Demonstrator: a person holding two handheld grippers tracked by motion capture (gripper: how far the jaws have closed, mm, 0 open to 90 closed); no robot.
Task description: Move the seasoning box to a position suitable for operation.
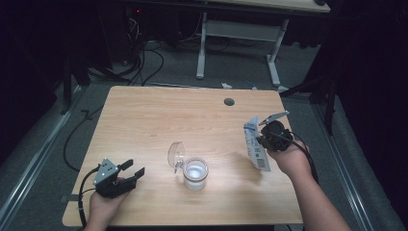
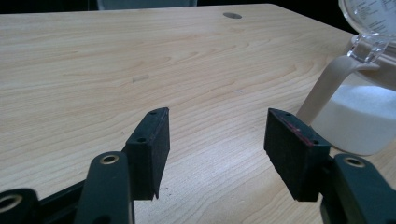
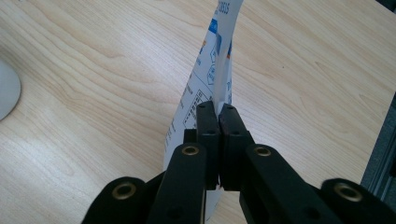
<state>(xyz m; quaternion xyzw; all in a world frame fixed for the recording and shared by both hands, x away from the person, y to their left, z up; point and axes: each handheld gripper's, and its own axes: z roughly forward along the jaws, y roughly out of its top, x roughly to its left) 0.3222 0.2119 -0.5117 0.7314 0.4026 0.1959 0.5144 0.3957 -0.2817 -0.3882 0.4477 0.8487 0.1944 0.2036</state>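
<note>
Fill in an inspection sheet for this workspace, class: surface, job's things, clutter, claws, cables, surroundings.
Surface: wooden table, one grommet hole.
Job's things: clear jar of white powder, hinged lid open; white-and-blue packet held upright.
Clutter: nothing seen.
Claws: left claw open, holding nothing; right claw shut on the packet.
Cables: one trailing from each claw; more on the floor behind.
Surroundings: dark room, white desk frame beyond.

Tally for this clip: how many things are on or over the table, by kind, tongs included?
Tongs: 2, left and right
Clear jar with white powder: 1
Hinged lid, open: 1
White and blue packet: 1
Total: 5
</note>
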